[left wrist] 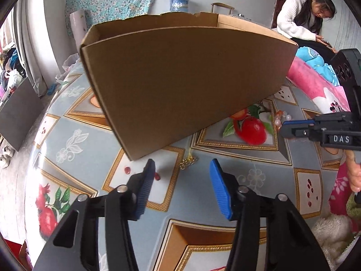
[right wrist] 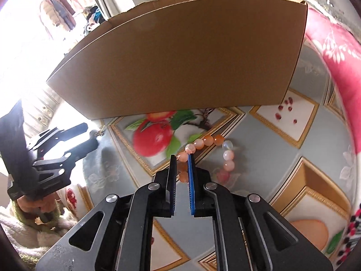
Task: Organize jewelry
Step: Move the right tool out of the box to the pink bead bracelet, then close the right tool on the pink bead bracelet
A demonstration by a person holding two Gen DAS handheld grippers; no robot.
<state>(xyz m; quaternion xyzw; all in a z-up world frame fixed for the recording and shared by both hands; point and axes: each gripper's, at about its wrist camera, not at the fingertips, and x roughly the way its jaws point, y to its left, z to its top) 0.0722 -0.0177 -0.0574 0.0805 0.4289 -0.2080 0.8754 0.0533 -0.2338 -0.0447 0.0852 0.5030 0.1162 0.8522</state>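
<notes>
A brown cardboard box (left wrist: 180,72) stands on the fruit-patterned tablecloth; it also fills the top of the right wrist view (right wrist: 180,56). A small gold chain piece (left wrist: 188,161) lies on the cloth just in front of my left gripper (left wrist: 182,167), which is open and empty above it. A pink and orange bead bracelet (right wrist: 209,151) lies on the cloth by the printed apple. My right gripper (right wrist: 181,160) has its jaws closed to a narrow gap around the bracelet's near beads. The bracelet and right gripper (left wrist: 285,127) also show in the left wrist view.
A pink flowered blanket (right wrist: 334,52) borders the cloth on the right. A woman (left wrist: 302,18) sits behind the box. Grey cabinet (left wrist: 15,115) and clutter stand at the left. The left gripper (right wrist: 94,139) shows at the left of the right wrist view.
</notes>
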